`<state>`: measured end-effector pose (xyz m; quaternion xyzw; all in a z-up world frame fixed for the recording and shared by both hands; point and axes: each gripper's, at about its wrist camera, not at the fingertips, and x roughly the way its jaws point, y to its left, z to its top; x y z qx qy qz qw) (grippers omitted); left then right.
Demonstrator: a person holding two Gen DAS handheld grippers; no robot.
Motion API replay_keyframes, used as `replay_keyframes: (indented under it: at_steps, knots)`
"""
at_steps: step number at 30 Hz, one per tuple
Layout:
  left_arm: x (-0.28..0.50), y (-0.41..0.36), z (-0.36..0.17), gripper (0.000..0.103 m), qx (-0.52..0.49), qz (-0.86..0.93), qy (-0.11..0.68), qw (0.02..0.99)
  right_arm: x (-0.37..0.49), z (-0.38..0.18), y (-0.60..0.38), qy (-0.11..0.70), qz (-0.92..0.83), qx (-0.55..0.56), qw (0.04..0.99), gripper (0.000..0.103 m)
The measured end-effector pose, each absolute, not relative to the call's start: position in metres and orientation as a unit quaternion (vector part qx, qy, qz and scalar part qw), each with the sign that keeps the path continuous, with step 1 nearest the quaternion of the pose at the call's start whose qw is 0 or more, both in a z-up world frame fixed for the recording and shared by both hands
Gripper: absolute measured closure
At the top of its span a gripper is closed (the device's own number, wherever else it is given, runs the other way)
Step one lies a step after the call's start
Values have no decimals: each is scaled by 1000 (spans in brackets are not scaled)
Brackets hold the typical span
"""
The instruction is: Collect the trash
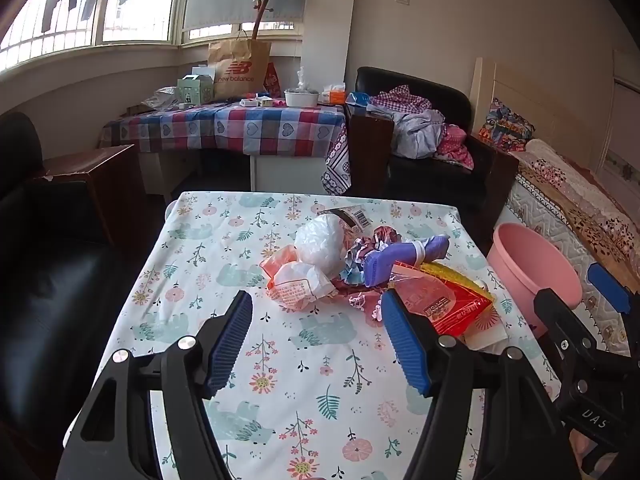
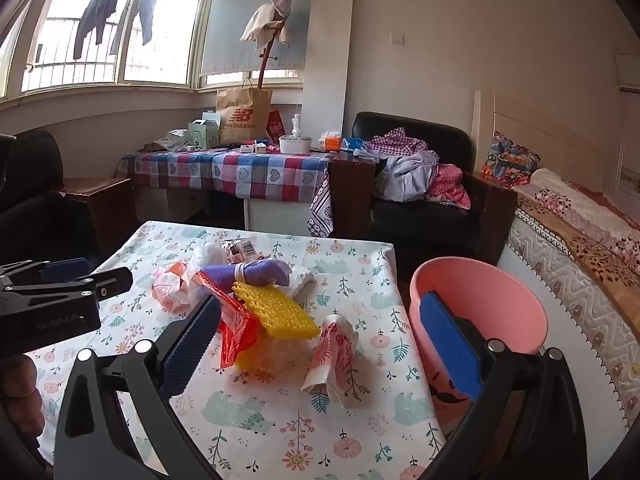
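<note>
A heap of trash lies on the floral tablecloth (image 1: 256, 364): a white plastic ball (image 1: 322, 248), a purple glove (image 1: 404, 258), an orange-and-white wrapper (image 1: 294, 280), a red wrapper (image 1: 440, 304) and yellow mesh (image 2: 280, 308). A crumpled floral paper cup (image 2: 336, 356) lies apart, nearer the pink bucket (image 2: 500, 300) that stands off the table's right edge. My left gripper (image 1: 320, 340) hovers open just short of the heap, with nothing between its pads. My right gripper (image 2: 322, 320) is open wide above the cup and mesh, its right finger in front of the bucket.
A black armchair (image 1: 48, 264) stands left of the table. A black sofa (image 1: 436, 184) with clothes is behind it, and a bed (image 1: 576, 208) runs along the right. A plaid-covered table (image 1: 240, 128) with a paper bag stands under the window.
</note>
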<state>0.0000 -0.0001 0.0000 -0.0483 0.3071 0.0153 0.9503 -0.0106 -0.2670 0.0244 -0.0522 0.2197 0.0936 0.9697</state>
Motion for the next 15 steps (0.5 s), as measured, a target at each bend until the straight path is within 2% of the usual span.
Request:
replay_keyframes:
  at_steps: [15]
  knots:
    - [1, 1, 4, 37, -53, 12, 304, 951, -11, 33, -268, 205, 89, -57, 973, 3]
